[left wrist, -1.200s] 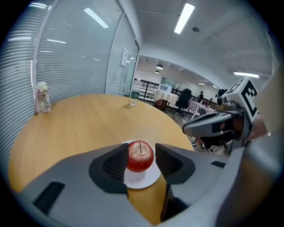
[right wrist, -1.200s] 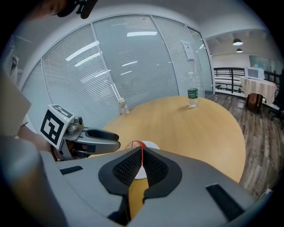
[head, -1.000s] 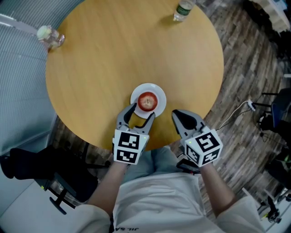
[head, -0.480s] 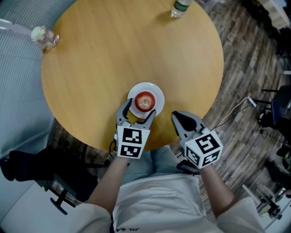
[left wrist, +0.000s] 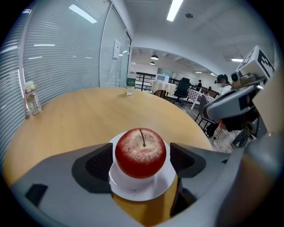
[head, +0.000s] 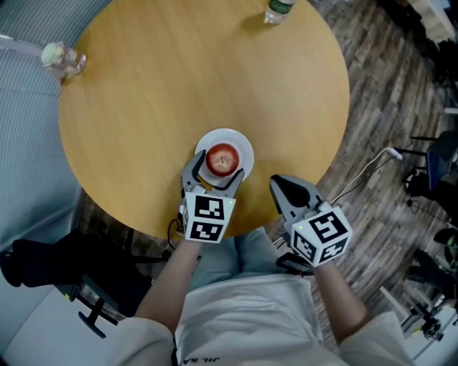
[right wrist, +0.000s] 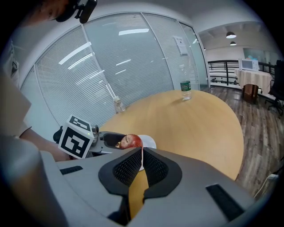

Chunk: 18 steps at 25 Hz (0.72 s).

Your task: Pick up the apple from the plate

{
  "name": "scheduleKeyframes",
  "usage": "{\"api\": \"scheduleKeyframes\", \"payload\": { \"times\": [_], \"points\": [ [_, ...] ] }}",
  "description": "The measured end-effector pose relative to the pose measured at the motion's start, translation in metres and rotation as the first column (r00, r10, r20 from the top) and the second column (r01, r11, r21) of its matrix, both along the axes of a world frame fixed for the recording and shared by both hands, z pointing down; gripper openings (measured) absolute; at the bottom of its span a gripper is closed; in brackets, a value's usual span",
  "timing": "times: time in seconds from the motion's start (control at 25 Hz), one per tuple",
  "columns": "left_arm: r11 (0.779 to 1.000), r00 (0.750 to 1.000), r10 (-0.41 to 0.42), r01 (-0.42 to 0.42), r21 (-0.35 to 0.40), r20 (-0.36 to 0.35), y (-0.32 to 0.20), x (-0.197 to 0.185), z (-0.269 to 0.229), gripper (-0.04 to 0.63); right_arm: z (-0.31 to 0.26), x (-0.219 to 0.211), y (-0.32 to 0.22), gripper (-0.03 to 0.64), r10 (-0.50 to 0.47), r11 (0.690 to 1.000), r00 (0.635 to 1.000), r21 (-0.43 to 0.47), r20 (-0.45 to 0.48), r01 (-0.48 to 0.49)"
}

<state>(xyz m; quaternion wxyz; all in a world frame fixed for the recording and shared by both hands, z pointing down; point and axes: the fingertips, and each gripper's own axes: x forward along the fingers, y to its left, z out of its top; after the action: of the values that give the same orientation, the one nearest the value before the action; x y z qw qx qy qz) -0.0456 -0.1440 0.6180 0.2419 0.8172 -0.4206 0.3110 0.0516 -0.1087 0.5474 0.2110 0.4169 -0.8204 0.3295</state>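
Note:
A red apple (head: 222, 159) sits upright on a small white plate (head: 233, 136) near the front edge of the round wooden table (head: 179, 86). My left gripper (head: 214, 170) is open and its jaws have just been opening; they stand either side of the apple (left wrist: 140, 152) with the pads (left wrist: 98, 162) apart from its skin, over the plate (left wrist: 142, 189). Right of the plate, over the table's edge, my right gripper (head: 286, 187) is shut with nothing in it. The right gripper view shows its pads (right wrist: 128, 167) together, and the apple (right wrist: 131, 141) beyond.
A water bottle (head: 275, 11) stands at the table's far edge. A glass jar (head: 61, 58) stands at the left edge by the blinds. A black chair (head: 43, 261) is below left of the table. A white cable (head: 372, 171) lies on the floor at right.
The left gripper has moved forward and down so that its jaws, now wider, stand on both sides of the apple. The right gripper has kept still.

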Motion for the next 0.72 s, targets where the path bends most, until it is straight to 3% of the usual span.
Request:
{"api": "scheduleKeyframes", "payload": {
  "times": [0.72],
  "points": [
    [1.000, 1.000, -0.015, 0.015, -0.016, 0.013, -0.004, 0.003, 0.011, 0.385, 0.004, 0.003, 0.002, 0.032, -0.025, 0.999, 1.000, -0.025, 0.010, 0.026]
  ]
}}
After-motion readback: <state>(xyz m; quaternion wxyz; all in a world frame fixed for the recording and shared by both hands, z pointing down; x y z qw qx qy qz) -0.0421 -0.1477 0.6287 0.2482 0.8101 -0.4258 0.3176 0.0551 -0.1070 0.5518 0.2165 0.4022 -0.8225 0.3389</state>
